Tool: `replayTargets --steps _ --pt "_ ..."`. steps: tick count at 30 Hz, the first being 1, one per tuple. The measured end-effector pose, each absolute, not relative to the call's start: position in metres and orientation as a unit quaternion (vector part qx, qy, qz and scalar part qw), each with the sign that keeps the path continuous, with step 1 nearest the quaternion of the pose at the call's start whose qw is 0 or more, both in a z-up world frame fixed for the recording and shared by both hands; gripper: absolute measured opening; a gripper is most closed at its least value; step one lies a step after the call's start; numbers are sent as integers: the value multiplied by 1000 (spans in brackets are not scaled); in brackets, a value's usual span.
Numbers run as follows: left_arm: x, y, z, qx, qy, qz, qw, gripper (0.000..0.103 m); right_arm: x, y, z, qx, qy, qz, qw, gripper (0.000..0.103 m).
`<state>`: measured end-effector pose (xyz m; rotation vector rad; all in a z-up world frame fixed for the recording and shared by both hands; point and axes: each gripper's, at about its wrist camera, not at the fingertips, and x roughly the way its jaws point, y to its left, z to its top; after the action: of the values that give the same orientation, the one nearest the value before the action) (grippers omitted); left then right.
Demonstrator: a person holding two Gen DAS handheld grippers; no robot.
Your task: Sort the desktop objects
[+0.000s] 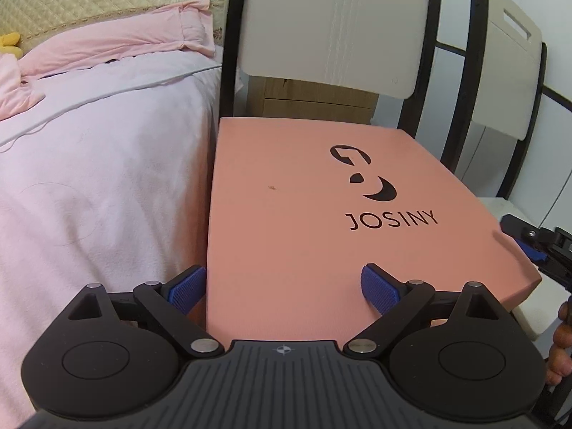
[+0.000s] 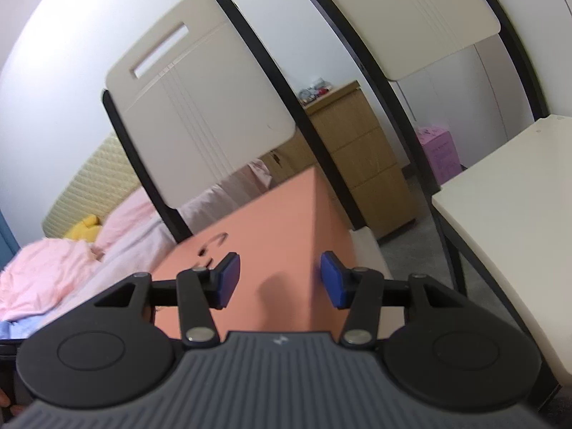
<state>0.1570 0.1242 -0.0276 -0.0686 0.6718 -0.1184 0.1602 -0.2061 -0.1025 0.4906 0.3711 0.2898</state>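
Observation:
A salmon-pink box [image 1: 304,214] printed JOSINY lies flat on a chair seat [image 1: 529,318]. My left gripper [image 1: 284,275] is wide open at the box's near left corner. Its left pad [image 1: 187,287] hangs beside the box's left side and its right pad [image 1: 379,287] is over the lid. My right gripper [image 2: 280,264] is at the box's [image 2: 286,214] right corner, with the box's edge showing between the parted pads. I see no pad pressing on it. In the left wrist view the right gripper [image 1: 536,246] sits just off the box's right edge.
A bed [image 1: 89,178] with pink bedding runs close along the box's left side. Two chair backs [image 1: 336,25] [image 1: 507,71] rise behind. A wooden drawer unit [image 2: 368,164], a pink carton [image 2: 439,153] and a white tabletop [image 2: 507,232] lie to the right. A person's fingers [image 1: 561,336] show at the edge.

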Motion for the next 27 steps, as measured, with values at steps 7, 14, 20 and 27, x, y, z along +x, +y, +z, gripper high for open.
replayTargets --steps 7,14,20,27 --pt "143 120 -24 -33 299 -56 952 95 163 -203 -104 215 193 130 949 46" --pt "66 104 7 -15 180 -27 983 95 116 -189 -79 146 147 153 966 39" --pt "7 91 12 -9 161 -8 987 96 61 -177 -57 97 115 191 970 39" --pt "-37 79 -1 0 99 34 995 98 11 -167 -46 86 99 207 970 40"
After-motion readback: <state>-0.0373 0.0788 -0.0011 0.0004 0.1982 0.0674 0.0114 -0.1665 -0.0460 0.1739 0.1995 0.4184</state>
